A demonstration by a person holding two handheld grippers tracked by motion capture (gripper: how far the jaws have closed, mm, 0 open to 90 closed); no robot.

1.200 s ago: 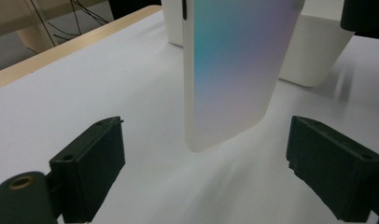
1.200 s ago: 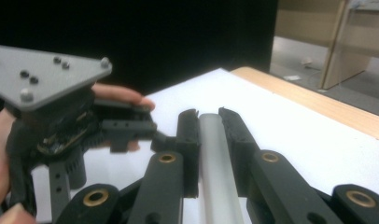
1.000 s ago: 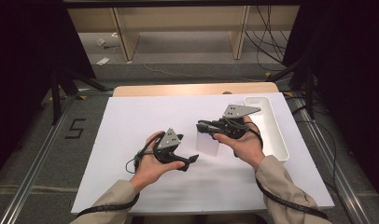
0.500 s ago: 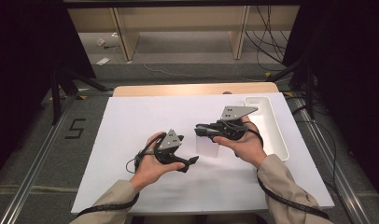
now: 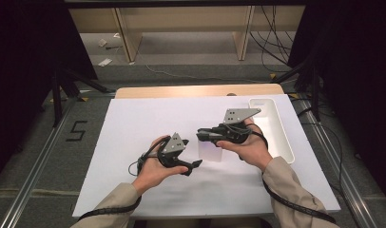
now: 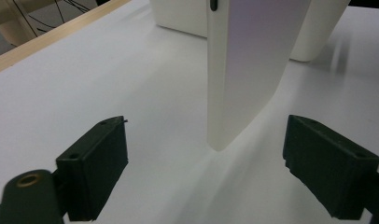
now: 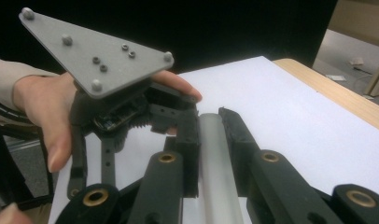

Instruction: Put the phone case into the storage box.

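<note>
My right gripper (image 5: 201,135) is shut on the top edge of a thin white panel (image 5: 211,151), which hangs upright just over the white table (image 5: 134,128). In the right gripper view the panel's grey edge (image 7: 216,158) runs between the closed jaws of my right gripper (image 7: 208,117). My left gripper (image 5: 197,164) points at the panel from the left. In the left gripper view the panel (image 6: 246,70) stands between the spread jaws of my left gripper (image 6: 211,161). Those jaws have just been closing a little, and the pads stay clear of the panel.
A long white tray (image 5: 279,142) lies at the table's right side, behind the right hand. The table's wooden far edge (image 5: 196,90) borders a floor with cables and shelf legs. The left hand and its gripper (image 7: 117,112) sit close ahead in the right gripper view.
</note>
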